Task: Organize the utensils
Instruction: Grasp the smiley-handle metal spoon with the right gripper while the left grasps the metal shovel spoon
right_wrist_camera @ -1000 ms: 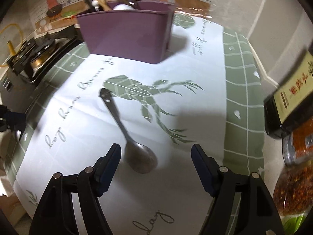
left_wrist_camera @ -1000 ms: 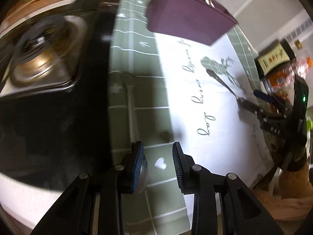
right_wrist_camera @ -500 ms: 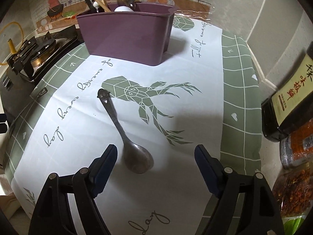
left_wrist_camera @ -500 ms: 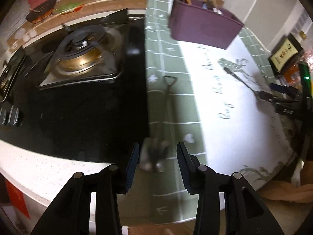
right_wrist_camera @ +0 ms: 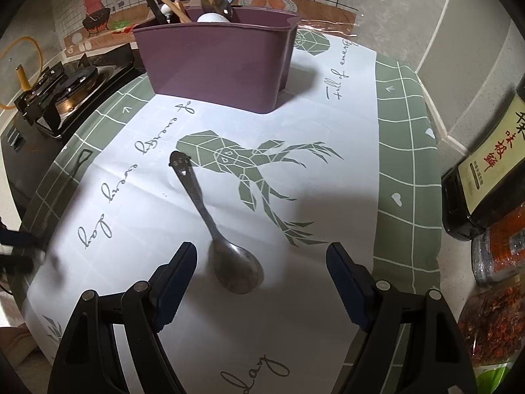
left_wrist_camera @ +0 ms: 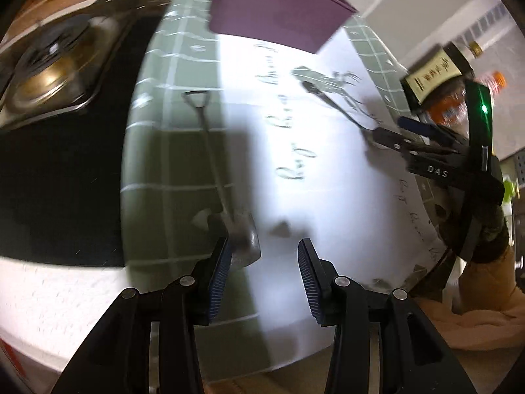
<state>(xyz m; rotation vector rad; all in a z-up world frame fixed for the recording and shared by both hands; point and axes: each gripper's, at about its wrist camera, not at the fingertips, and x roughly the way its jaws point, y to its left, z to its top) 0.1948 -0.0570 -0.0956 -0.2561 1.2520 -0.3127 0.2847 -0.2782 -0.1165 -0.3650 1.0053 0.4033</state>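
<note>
Steel spoon lies on the white deer-print cloth, bowl between the wide-open, empty right gripper — the purple plastic caddy stands beyond. Left gripper gapes empty beside a small metal shovel-shaped scoop.

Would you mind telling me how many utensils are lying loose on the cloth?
2: a spoon between the right tongs, and a shovel-shaped utensil by the left tongs. Others stand in the purple holder.

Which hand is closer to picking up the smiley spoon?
Right, I think. The right hand-held gripper is open with the spoon bowl lying between its fingers. The left hand-held gripper is over by the shovel-shaped utensil instead.
</note>
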